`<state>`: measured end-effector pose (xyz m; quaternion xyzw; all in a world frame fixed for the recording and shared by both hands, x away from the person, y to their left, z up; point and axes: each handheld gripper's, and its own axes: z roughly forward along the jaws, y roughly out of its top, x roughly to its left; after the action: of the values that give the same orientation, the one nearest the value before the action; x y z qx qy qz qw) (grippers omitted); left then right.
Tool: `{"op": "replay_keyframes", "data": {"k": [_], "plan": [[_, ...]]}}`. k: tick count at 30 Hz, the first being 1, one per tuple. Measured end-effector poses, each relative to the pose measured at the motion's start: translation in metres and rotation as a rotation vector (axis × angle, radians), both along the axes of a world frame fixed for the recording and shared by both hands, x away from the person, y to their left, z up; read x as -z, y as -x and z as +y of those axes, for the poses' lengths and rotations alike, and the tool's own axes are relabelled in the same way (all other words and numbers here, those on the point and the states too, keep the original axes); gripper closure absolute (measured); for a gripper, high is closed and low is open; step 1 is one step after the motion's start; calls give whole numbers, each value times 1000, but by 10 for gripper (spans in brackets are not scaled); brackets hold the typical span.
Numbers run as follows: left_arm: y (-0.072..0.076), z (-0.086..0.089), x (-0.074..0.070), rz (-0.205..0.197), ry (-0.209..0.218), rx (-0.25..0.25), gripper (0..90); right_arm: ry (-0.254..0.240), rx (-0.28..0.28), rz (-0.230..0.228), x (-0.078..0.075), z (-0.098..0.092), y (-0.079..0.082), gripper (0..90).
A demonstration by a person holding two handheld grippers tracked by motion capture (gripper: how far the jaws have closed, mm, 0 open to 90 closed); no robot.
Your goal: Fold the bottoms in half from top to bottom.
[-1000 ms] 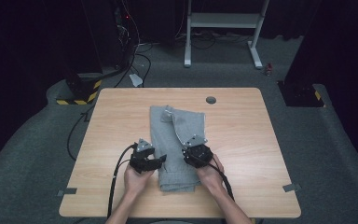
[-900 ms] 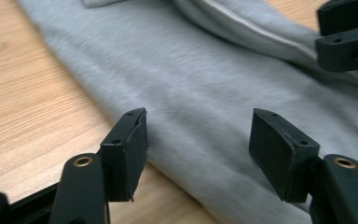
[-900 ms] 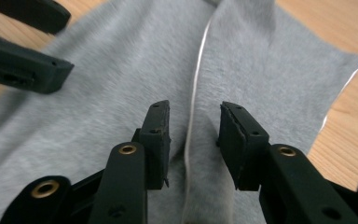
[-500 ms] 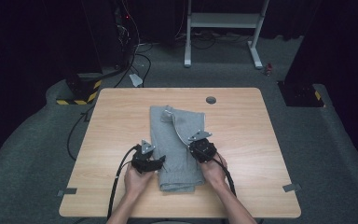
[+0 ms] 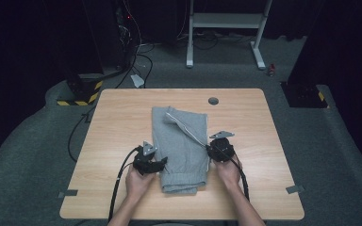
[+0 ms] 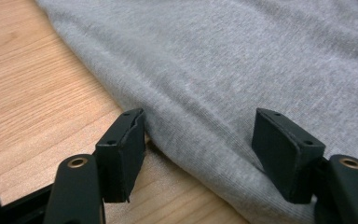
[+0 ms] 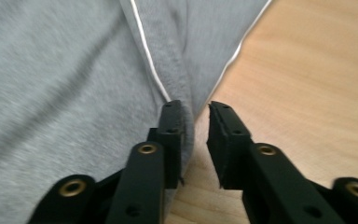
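Grippers (image 5: 155, 164) flank grey garment (image 5: 181, 146) on wooden table (image 5: 118, 122).

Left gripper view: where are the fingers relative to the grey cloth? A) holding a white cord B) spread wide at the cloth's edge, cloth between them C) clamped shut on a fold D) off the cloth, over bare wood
B: the left gripper has its black fingers spread wide astride the edge of the grey knit garment, with cloth lying between them on the light wooden table.
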<state>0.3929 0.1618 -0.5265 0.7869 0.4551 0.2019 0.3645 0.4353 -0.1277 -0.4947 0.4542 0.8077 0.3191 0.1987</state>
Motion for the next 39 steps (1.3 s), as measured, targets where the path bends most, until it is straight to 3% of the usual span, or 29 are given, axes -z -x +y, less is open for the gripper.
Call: {"op": "replay_keyframes", "data": {"k": [3, 4, 5, 7, 8, 9, 11, 12, 13, 16, 18, 20, 21, 22, 24, 26, 27, 28, 29, 30, 33, 35, 39], "plan": [[0, 0, 0, 2, 5, 2, 346, -32, -35, -81, -13, 4, 14, 724], [-1, 0, 0, 0, 2, 7, 348, -22, -58, -97, -15, 8, 18, 723], [0, 0, 0, -2, 3, 15, 365, 17, -110, -89, -13, 16, 21, 711], [0, 0, 0, -1, 5, 20, 374, 32, -124, -69, -10, 18, 20, 707], [1, 0, 0, -3, 7, 20, 387, 62, -123, -5, 4, 20, 15, 703], [5, 0, 0, -4, 5, 23, 392, 58, -126, 15, 9, 18, 14, 703], [8, 0, 0, -4, 6, 27, 403, 32, -119, 3, 14, 14, 20, 704], [18, -2, -1, -1, 2, 53, 408, 37, -135, -4, 15, 12, 25, 703], [18, -2, -1, -1, 2, 53, 410, 37, -135, -4, 15, 12, 25, 703], [36, -6, -5, 42, -16, 103, 421, 96, -193, -22, 14, 10, 49, 689], [37, -5, -6, 51, -6, 109, 415, 104, -210, -22, 13, 9, 54, 682], [31, 0, -7, 56, 25, 85, 407, 92, -230, -5, 10, 8, 59, 670], [25, 4, -8, 47, 29, 58, 400, 76, -235, -2, 7, 8, 58, 669], [12, 10, -10, 47, 40, 8, 383, 45, -227, -27, 0, 11, 54, 671], [4, 14, -11, 53, 44, -13, 378, 24, -225, -40, -6, 15, 49, 672], [-6, 17, -11, 48, 38, -42, 374, 15, -228, -55, -15, 32, 31, 657], [-10, 19, -11, 46, 36, -59, 374, 15, -228, -55, -15, 32, 31, 657], [-17, 21, -9, 50, 19, -77, 373, 16, -224, -59, -17, 41, 18, 616], [-17, 21, -9, 50, 19, -77, 372, 16, -224, -59, -17, 41, 18, 616], [-20, 21, -6, 53, 10, -81, 372, 24, -215, -71, -19, 52, 3, 588], [-21, 20, -4, 41, -7, -76, 362, 43, -208, -75, -19, 63, -10, 596], [-18, 21, 0, 8, 4, -73, 360, 66, -209, -86, -18, 71, -16, 618], [-18, 21, 0, 2, 3, -74, 345, 69, -203, -54, -16, 77, -25, 654]]}}
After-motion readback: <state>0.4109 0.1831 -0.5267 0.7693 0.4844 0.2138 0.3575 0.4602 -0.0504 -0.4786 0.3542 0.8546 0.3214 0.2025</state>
